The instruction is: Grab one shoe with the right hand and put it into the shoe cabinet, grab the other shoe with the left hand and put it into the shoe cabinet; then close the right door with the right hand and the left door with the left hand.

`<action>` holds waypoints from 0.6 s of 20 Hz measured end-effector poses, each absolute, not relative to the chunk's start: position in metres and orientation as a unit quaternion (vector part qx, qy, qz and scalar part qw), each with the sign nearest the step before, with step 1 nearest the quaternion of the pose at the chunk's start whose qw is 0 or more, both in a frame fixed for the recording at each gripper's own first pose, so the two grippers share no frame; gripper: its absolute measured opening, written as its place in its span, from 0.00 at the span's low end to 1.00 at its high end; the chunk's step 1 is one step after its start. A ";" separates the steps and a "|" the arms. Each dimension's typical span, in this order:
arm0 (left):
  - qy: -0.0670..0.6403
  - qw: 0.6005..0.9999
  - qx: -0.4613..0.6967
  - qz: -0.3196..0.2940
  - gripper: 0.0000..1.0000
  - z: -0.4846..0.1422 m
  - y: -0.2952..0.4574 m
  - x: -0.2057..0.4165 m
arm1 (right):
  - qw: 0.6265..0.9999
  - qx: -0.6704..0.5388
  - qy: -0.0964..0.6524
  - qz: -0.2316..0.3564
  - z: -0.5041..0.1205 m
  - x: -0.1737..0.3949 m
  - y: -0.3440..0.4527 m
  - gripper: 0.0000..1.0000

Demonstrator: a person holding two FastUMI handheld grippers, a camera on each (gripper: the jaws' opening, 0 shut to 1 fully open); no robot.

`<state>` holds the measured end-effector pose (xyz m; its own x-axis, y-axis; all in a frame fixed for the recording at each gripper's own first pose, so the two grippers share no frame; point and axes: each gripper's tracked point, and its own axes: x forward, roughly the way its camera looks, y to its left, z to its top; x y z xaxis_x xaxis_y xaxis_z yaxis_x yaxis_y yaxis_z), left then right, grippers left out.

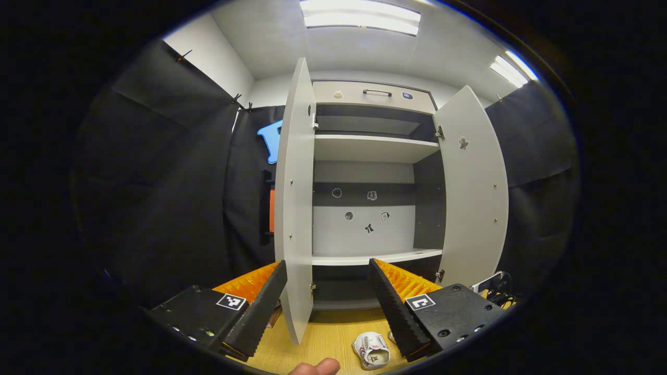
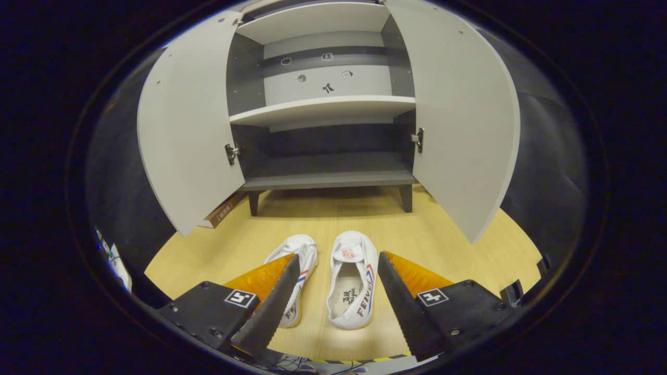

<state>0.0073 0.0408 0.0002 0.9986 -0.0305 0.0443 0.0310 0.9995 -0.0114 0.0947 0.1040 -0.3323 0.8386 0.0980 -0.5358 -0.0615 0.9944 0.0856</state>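
Two white shoes lie side by side on the wooden floor [image 2: 443, 234] in front of the shoe cabinet [image 2: 323, 179], toes toward it: one shoe [image 2: 351, 281] sits between the spread fingers of the right gripper [image 2: 336, 291], the other shoe [image 2: 301, 260] just beside its left finger. That gripper is wide open and holds nothing. The left door [image 2: 182, 135] and right door [image 2: 464, 120] stand open. The left gripper [image 1: 328, 299], held higher, gapes too, empty, facing the shelves.

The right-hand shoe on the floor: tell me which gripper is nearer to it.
Right. The right gripper hangs open just above the shoe, fingers straddling it. The left gripper is open, held higher, facing the cabinet.
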 end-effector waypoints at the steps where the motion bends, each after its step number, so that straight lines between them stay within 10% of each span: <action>1: -0.021 1.000 -0.005 -0.015 0.95 -0.001 0.041 0.008 | 0.956 0.029 0.288 0.044 -0.341 0.095 0.106 0.97; 12: -0.015 1.000 -0.011 -0.009 0.95 -0.011 0.051 0.017 | 0.931 0.073 0.351 0.068 -0.393 0.106 0.125 0.89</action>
